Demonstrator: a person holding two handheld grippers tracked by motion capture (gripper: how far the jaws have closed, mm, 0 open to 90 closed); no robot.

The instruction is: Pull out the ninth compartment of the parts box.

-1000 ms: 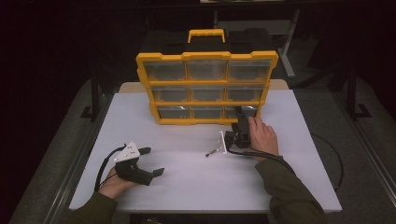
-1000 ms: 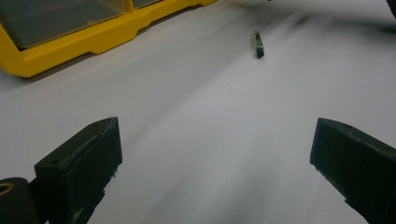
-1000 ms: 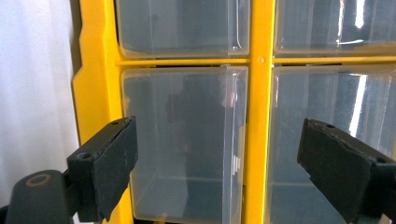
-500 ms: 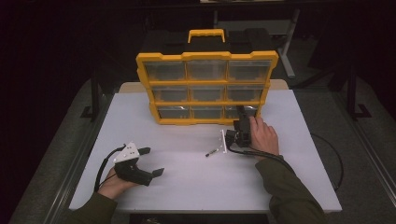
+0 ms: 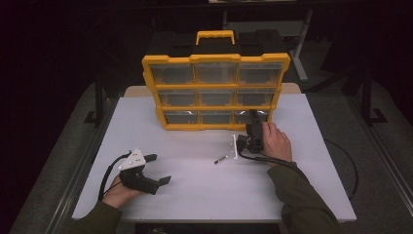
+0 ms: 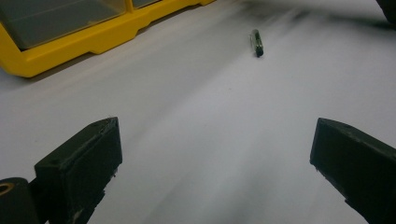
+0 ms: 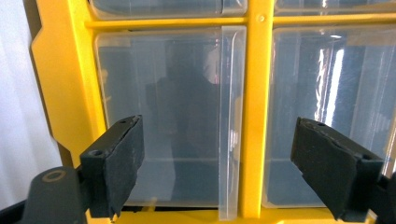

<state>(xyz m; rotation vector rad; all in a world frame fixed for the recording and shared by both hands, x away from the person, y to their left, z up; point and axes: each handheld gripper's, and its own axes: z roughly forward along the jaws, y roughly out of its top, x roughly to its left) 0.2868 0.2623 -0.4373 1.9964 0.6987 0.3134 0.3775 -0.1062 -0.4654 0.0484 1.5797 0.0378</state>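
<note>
Little differs from a second ago: our right gripper point(image 5: 254, 116) stays at the organizer point(image 5: 215, 92), its jaws having just been closing slightly, yet open, with nothing pressed. The bottom-right drawer point(image 7: 170, 116) stands between those jaws, its handle lip just ahead. Our left gripper point(image 5: 158, 169) rests on the counter point(image 5: 195, 185), jaws wide, a small bit point(image 6: 256, 43) well ahead.

White table point(image 5: 195, 190) with yellow drawer organizer point(image 5: 215, 92), small bit point(image 5: 221, 159).

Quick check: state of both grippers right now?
Left gripper: open, holding nothing.
Right gripper: open, jaws just closing slightly at yellow organiser's clear plastic drawer, nothing gripped.
</note>
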